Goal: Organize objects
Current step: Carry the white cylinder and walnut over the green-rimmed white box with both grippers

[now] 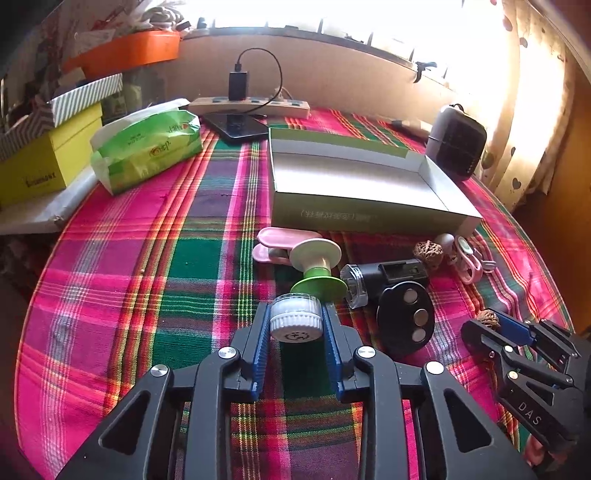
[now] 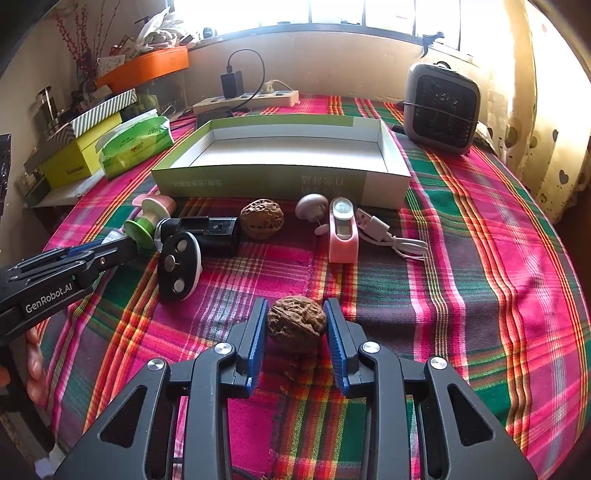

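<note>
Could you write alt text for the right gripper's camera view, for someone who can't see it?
A hand-held gripper with blue pads closes on a walnut on a bright plaid tablecloth. Beyond it lie a second walnut, a pink gadget with a cable and black devices, in front of an open empty box. The other gripper reaches in from the left.

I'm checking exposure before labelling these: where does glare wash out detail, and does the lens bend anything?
Left wrist view: the window and curtain are blown out white. Right wrist view: the window is likewise overexposed. In both, the fisheye bows the tablecloth edges; the box stays legible.
</note>
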The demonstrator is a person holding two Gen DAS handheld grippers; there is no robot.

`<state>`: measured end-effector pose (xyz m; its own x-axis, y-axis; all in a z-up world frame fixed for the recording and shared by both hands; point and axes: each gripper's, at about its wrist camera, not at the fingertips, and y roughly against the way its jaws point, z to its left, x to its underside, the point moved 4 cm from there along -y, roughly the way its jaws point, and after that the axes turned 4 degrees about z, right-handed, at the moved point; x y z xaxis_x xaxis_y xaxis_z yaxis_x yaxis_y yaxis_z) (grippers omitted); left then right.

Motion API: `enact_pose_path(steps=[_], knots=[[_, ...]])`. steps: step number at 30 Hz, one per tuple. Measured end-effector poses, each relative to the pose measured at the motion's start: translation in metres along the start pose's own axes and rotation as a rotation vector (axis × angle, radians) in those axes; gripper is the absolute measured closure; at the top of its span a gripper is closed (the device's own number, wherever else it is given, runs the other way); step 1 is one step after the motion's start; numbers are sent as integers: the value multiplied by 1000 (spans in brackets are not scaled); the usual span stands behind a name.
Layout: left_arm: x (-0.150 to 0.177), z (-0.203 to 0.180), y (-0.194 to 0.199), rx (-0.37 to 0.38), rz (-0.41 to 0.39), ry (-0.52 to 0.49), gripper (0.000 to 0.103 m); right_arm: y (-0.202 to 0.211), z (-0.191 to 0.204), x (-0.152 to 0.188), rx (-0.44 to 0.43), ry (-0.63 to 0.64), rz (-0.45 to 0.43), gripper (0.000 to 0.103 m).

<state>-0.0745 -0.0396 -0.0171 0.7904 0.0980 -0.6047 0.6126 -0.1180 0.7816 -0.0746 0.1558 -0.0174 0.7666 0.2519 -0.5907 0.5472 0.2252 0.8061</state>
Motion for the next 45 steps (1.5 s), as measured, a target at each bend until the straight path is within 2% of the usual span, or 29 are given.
enact_pose_path(steps=[15,24,36,45], knots=[[2,-16,11,18,-21,-42,78,8,3,-3,-13,26,-22,71],[-7,-23,15,26,-40,-62,78,14,2,-12,-43,29,-36,71],[-40,-33,16,57,-67,-84,78,23,0,-49,-58,54,-101,71],[-73,-38,7,53,-96,-97,78,9,-3,-84,-74,73,-98,71]])
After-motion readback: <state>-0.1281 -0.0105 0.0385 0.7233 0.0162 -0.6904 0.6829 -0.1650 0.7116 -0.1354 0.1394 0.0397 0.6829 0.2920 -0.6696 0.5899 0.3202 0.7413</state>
